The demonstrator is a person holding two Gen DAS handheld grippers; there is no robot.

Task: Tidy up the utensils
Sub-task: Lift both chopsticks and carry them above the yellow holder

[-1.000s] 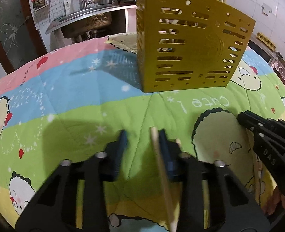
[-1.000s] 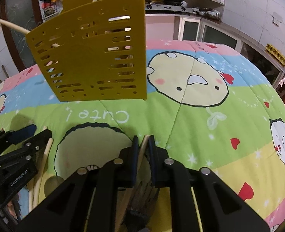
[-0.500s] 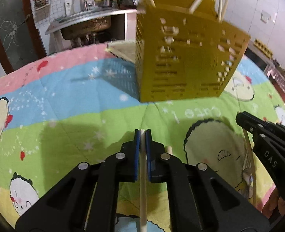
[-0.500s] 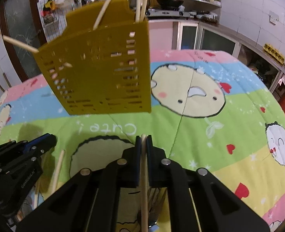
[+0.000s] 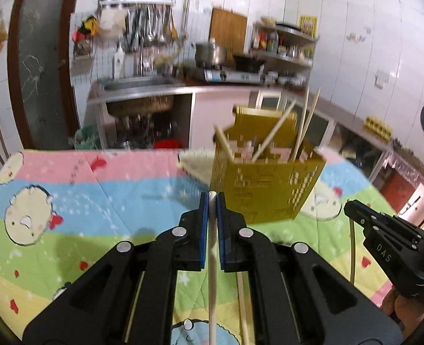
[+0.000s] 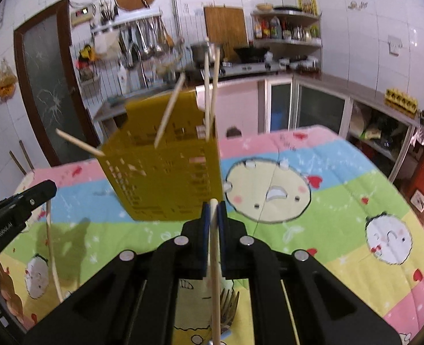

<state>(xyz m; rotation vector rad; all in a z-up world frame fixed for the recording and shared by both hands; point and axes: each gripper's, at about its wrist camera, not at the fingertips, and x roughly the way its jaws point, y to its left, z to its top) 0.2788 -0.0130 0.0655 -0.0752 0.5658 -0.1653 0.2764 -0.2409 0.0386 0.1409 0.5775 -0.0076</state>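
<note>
While jaws clamp — left gripper (image 5: 212, 198): chopstick (image 5: 212, 273) pinched | right gripper (image 6: 213, 205): second chopstick (image 6: 216, 273) pinched

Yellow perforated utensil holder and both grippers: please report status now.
Left gripper shut on a pale wooden chopstick. Right gripper shut on another. Yellow perforated plastic holder ahead, path clear.

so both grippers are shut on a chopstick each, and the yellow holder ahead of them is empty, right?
Not empty. The yellow holder already has several chopsticks sticking out of its top, clearest in the right wrist view. The rest holds: the left gripper and right gripper are each shut on one chopstick.
</note>
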